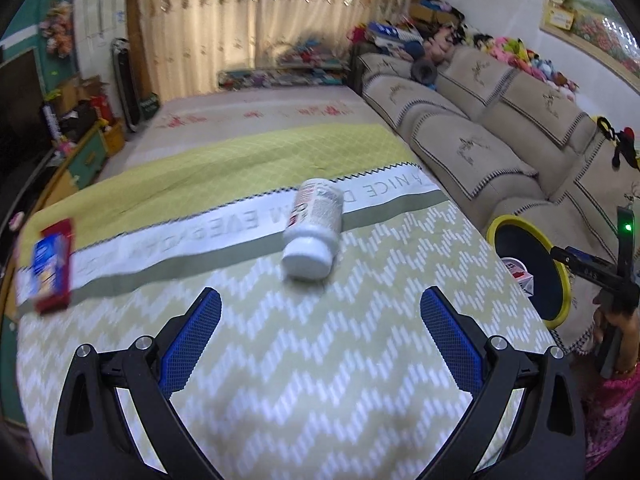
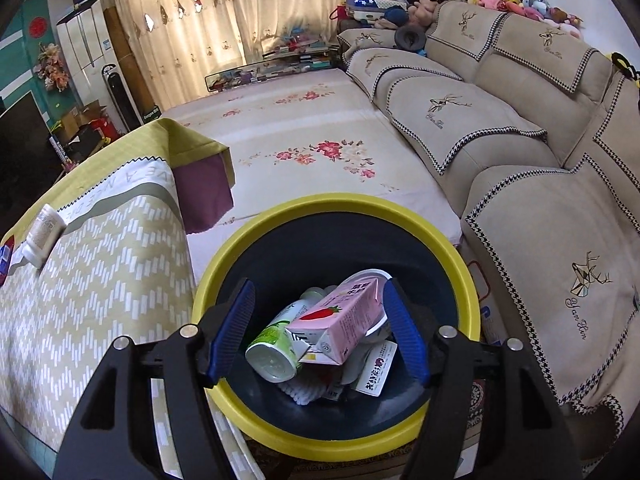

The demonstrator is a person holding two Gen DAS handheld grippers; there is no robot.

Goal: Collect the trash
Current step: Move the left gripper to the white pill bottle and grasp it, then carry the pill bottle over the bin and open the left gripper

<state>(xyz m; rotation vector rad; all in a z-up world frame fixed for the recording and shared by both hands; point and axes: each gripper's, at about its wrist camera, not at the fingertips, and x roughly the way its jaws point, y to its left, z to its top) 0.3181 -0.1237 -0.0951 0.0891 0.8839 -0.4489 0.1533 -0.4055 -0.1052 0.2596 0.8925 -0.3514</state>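
Note:
A white pill bottle (image 1: 314, 228) lies on its side on the zigzag tablecloth (image 1: 280, 360), just ahead of my left gripper (image 1: 320, 316). That gripper is open and holds nothing. A red and blue snack packet (image 1: 54, 264) lies at the table's left edge. My right gripper (image 2: 320, 286) hangs open above the yellow-rimmed bin (image 2: 336, 204). A pink carton (image 2: 340, 320) rests on the trash pile below its fingers, beside a green and white bottle (image 2: 276, 344). The white bottle (image 2: 42, 236) and the packet (image 2: 5, 260) show at the far left of the right wrist view.
The bin (image 1: 516, 226) stands on the floor off the table's right edge, against the beige sofa (image 2: 540, 240). A person's hand (image 1: 608, 320) and pink sleeve are at the right. A floral mat (image 2: 320, 140) covers the floor beyond. Cloth hangs over the table corner (image 2: 204, 192).

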